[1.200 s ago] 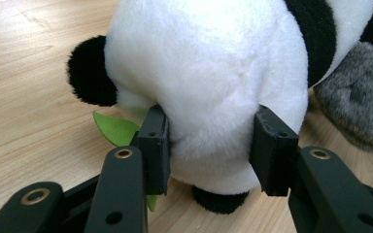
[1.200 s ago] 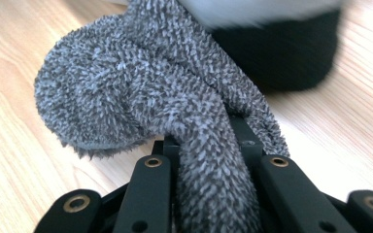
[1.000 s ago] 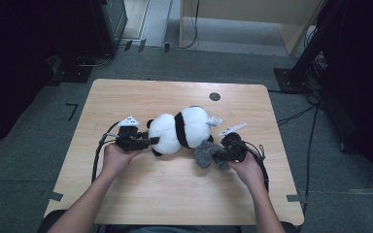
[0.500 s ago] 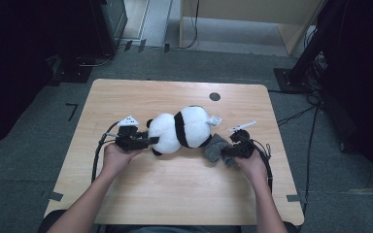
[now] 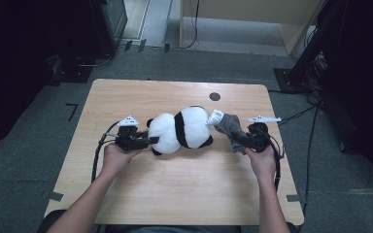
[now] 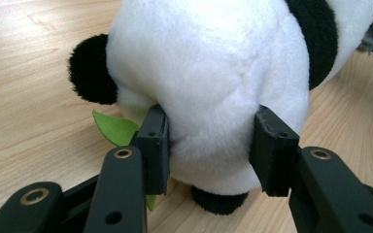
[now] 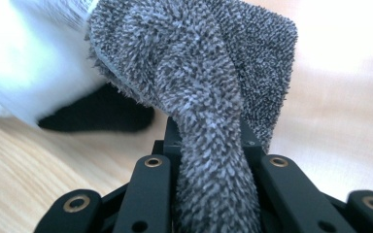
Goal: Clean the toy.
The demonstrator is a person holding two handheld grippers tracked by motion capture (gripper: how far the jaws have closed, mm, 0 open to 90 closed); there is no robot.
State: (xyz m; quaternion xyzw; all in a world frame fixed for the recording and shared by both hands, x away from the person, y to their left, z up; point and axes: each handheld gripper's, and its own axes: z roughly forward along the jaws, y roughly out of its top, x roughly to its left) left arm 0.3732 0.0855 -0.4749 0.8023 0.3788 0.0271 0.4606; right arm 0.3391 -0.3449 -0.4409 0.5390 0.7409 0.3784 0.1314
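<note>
In the high view, the panda [image 5: 180, 130] lay on its side near the middle of the desk [image 5: 175, 194], head end toward the left edge, well clear of all four edges. The left gripper [image 5: 148, 141] was clamped on the panda's white head end, the hand [image 5: 115, 155] behind it. The right gripper [image 5: 238, 138] pinched a grey cloth [image 5: 229, 127] whose far end touched the panda's rear, on the side toward the right edge. A dark round spot [image 5: 214, 96] sat near the far edge. In the left gripper view, both pads [image 6: 156, 145] pressed into the white plush of the panda [image 6: 213, 73], denting it; a green leaf [image 6: 114, 128] lay flat on the desk [image 6: 29, 121] under the panda, beside the left jaw. In the right gripper view, the jaws stood narrow, closed on a bunched fold of the cloth [image 7: 209, 97], which rose from them to the panda's white body [image 7: 29, 73]; a black paw [image 7: 102, 116] rested on the desk [image 7: 29, 165] below.
</note>
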